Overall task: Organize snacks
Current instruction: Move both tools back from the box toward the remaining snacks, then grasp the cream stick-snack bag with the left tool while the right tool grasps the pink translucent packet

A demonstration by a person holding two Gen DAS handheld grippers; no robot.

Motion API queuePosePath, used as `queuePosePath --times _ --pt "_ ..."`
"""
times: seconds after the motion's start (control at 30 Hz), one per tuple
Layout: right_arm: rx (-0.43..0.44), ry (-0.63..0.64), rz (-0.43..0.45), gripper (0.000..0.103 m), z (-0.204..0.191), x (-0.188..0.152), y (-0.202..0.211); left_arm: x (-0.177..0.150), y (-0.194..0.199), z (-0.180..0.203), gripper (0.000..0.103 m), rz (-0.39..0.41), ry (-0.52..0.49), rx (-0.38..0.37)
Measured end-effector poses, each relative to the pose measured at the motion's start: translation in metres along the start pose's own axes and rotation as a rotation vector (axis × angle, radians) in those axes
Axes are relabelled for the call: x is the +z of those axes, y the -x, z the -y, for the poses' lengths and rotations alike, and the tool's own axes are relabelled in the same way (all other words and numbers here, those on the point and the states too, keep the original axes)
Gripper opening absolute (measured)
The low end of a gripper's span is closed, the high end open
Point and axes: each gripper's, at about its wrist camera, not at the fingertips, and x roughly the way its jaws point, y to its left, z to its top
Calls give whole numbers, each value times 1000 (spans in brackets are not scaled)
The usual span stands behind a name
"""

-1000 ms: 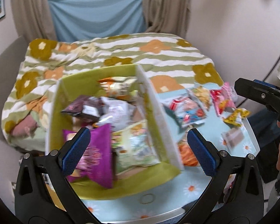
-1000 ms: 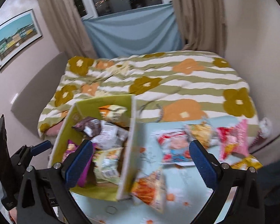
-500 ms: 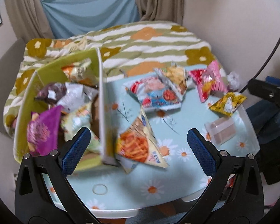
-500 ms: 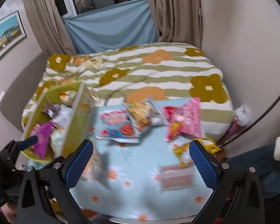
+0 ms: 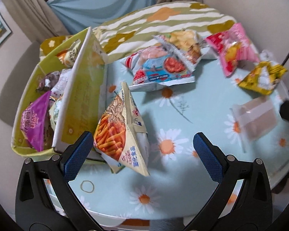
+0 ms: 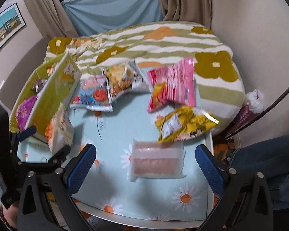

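Observation:
A yellow-green box [image 5: 81,104] [image 6: 52,96] holding several snack bags stands at the table's left. An orange-stick snack bag [image 5: 121,132] [image 6: 57,127] leans against its side. My left gripper [image 5: 142,154] is open and empty, just in front of that bag. My right gripper [image 6: 144,159] is open and empty above a clear pink packet [image 6: 156,159] [image 5: 256,117]. A yellow bag [image 6: 185,123] [image 5: 262,77], a pink bag [image 6: 173,84] [image 5: 233,48], a red-and-blue bag [image 5: 160,69] [image 6: 92,94] and a cracker bag [image 5: 185,44] [image 6: 121,79] lie farther back.
The table has a light blue daisy cloth [image 5: 173,173] [image 6: 144,196]. A rubber band [image 5: 87,186] lies near its front edge. A bed with a striped flower blanket [image 6: 163,42] stands behind. A person's leg in jeans [image 6: 269,154] is at the right.
Both grippers have swung right and come closer to the table. The left view has gone from over the box to the orange-stick bag. The right view now faces the clear pink packet.

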Motion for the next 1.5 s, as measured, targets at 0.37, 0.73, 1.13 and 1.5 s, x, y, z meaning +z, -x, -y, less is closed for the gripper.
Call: queuePosePath --times 0.37,0.73,1.13,1.5 --pt "20 6 -58 103 8 -26 -48 2 -54 5 103 -101 -26 153" --pt "-3 37 -53 103 4 -29 -63 6 -71 -16 63 -154 -4 142" --pt "-72 65 -65 103 -1 -31 -77 -3 -47 -14 48 -123 -4 41" --pt "-146 83 -87 98 -5 -28 -97 -10 -25 -11 48 -109 41 -15"
